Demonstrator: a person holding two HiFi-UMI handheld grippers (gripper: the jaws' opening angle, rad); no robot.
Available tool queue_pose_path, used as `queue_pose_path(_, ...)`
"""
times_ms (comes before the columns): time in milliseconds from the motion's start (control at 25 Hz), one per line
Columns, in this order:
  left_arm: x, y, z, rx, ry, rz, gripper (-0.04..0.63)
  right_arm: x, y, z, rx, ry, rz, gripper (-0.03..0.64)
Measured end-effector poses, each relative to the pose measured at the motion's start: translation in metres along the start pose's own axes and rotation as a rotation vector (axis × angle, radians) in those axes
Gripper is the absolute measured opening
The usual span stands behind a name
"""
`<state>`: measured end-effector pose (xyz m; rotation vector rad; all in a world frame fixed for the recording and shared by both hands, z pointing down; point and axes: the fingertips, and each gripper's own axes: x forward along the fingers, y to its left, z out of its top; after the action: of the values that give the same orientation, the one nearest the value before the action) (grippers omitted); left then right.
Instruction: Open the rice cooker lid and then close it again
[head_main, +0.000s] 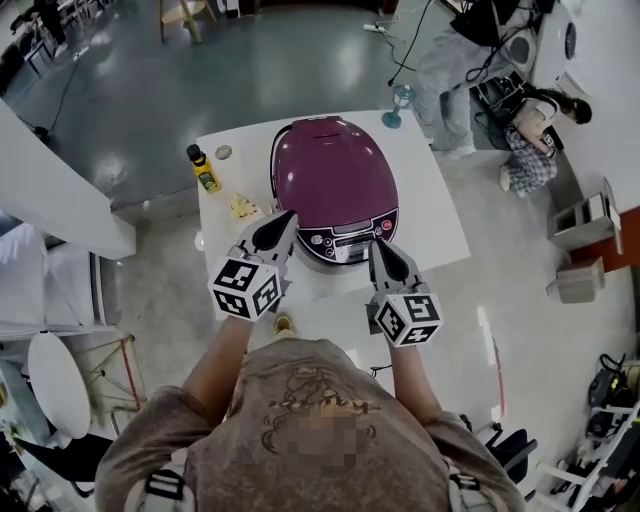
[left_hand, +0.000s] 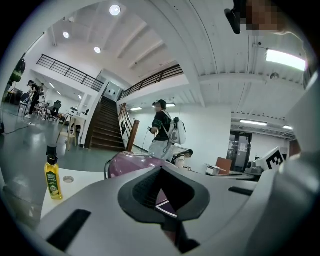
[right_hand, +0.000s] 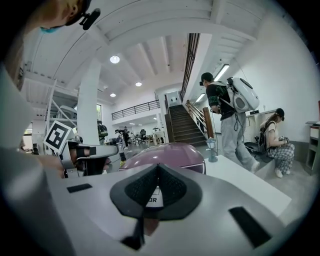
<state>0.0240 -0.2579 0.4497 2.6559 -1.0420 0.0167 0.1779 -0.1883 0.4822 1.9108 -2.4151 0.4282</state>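
Note:
A purple rice cooker (head_main: 335, 180) stands on the white table (head_main: 430, 235) with its lid down and its control panel facing me. My left gripper (head_main: 285, 218) sits at the cooker's front left, jaws together with nothing between them. My right gripper (head_main: 377, 246) sits at its front right near the panel, jaws also together. In the left gripper view the shut jaws (left_hand: 161, 168) point at the cooker (left_hand: 131, 162). In the right gripper view the shut jaws (right_hand: 158, 166) point at the cooker's dome (right_hand: 172, 154). I cannot tell whether either tip touches it.
A yellow bottle (head_main: 205, 170) and a small round lid (head_main: 224, 152) stand at the table's back left, a small packet (head_main: 243, 207) beside the cooker. A blue glass (head_main: 400, 105) is at the back right corner. A standing person (head_main: 450, 60) and a seated one (head_main: 535, 130) are beyond.

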Motion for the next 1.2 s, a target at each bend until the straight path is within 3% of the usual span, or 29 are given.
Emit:
queue_pose_path(680,0.022,0.014,-0.021,-0.011,0.06,-0.008,0.02,0.042,-0.002,0.004,-0.135,0.105,0.021,0.003)
queue_pose_path(1200,0.027,0.022,-0.03,-0.011,0.077,0.005,0.02,0.054,-0.001,-0.004,-0.179,0.203,0.019,0.005)
